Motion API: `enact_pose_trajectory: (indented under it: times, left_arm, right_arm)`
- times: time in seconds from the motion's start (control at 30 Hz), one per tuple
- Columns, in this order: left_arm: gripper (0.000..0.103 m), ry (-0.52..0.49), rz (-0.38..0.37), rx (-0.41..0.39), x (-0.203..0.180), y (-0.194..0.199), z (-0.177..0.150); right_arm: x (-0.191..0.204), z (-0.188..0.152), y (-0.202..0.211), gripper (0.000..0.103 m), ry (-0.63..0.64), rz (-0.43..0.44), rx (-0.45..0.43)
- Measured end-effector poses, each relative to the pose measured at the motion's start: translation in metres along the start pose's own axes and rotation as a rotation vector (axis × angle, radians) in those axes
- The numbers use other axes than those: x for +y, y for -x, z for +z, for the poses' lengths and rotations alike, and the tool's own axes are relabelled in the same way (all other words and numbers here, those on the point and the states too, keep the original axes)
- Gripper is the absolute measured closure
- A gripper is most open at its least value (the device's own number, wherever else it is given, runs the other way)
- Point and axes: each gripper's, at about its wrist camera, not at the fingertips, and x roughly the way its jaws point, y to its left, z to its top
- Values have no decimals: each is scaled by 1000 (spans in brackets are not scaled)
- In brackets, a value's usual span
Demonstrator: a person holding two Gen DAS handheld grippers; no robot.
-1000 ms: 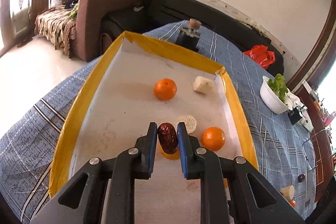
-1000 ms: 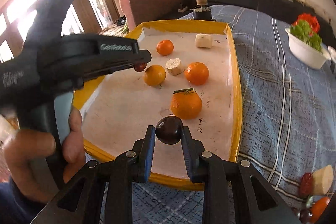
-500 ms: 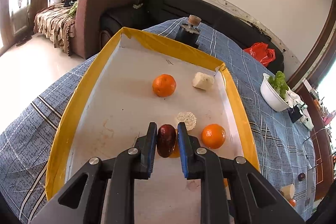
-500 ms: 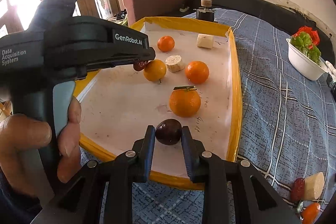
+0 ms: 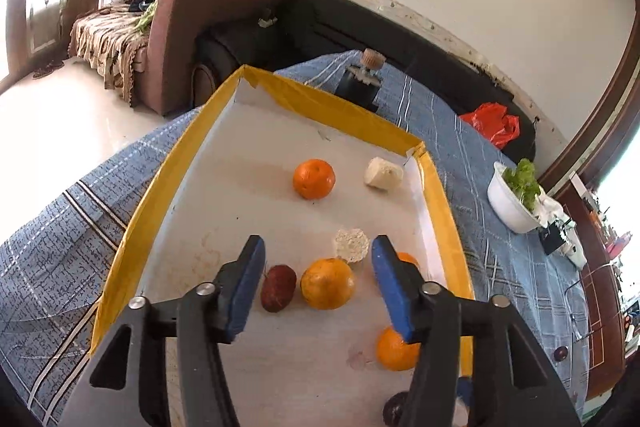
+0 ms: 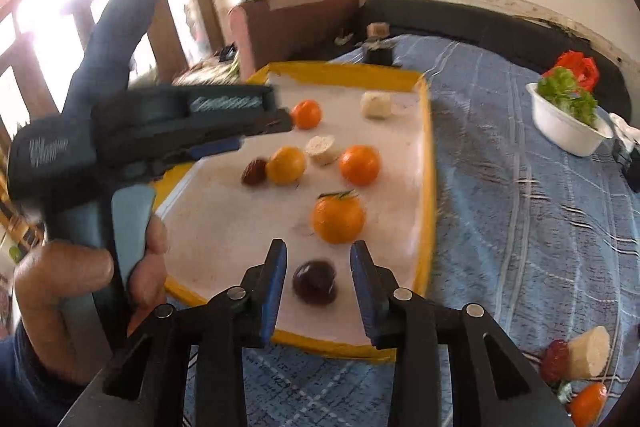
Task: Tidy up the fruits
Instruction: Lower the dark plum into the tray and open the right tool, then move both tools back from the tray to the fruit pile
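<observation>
Left gripper [image 5: 316,247]: jaws about half apart, just been opening, blue pads clear of everything, nothing gripped. Frames a wrinkled red date [image 5: 278,287] lying on the white floor of the yellow-rimmed tray [image 5: 160,195], just beside the left pad. Shows a yellow-orange fruit [image 5: 328,283] touching the date at its 3 o'clock. Puts a cut white piece [image 5: 352,245] at 12 o'clock of that fruit. Hides most of one orange [image 5: 406,259] behind the right finger, and part of another orange [image 5: 394,353] at 5 o'clock.

Right gripper [image 6: 318,251]: jaws parted by less, also just been opening, pads off the fruit. Brackets a dark plum [image 6: 315,281] resting on the tray near its front rim, gaps visible on both sides. Places a leaf-topped orange [image 6: 338,219] at 12 o'clock of the plum, close by.

Blurs in the right wrist view: left hand [image 6: 60,279] around the other tool's handle at 9 o'clock, lettering on it unreadable. Leaves more pieces off the tray at 4 o'clock on the blue cloth [image 6: 520,207], partly cut by the frame edge.
</observation>
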Motion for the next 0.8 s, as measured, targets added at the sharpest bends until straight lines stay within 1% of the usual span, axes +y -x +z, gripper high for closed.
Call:
enact_pose_trajectory:
  times: [0.13, 0.27, 0.43, 0.5, 0.53, 0.6, 0.67, 0.77, 0.8]
  left_arm:
    - [45, -23, -9, -31, -7, 4, -1]
    - [44, -73, -17, -66, -20, 8, -3]
    - [43, -170, -33, -122, -41, 16, -8]
    - [36, -209, -46, -150, -48, 21, -10]
    - [35, -229, -47, -168, -52, 24, -12]
    - [30, -260, -63, -192, -57, 29, -14]
    - [29, -293, -93, -210, -63, 34, -18]
    - [23, -335, -130, -221, -71, 38, -23]
    - [23, -347, -137, -221, -74, 39, -25]
  right_arm:
    - [-26, 3, 17, 60, -106, -26, -61]
    - [-54, 7, 29, 60, -221, -52, -105]
    - [-76, 8, 35, 60, -326, -32, -114]
    - [-81, 7, 34, 60, -351, -26, -104]
    - [-82, 7, 32, 60, -357, -28, -100]
    - [-84, 7, 33, 60, -368, -53, -101]
    - [-87, 7, 35, 60, -379, -74, -111]
    - [-93, 9, 39, 60, -393, -124, -130]
    - [-95, 9, 40, 60, -400, -134, -136]
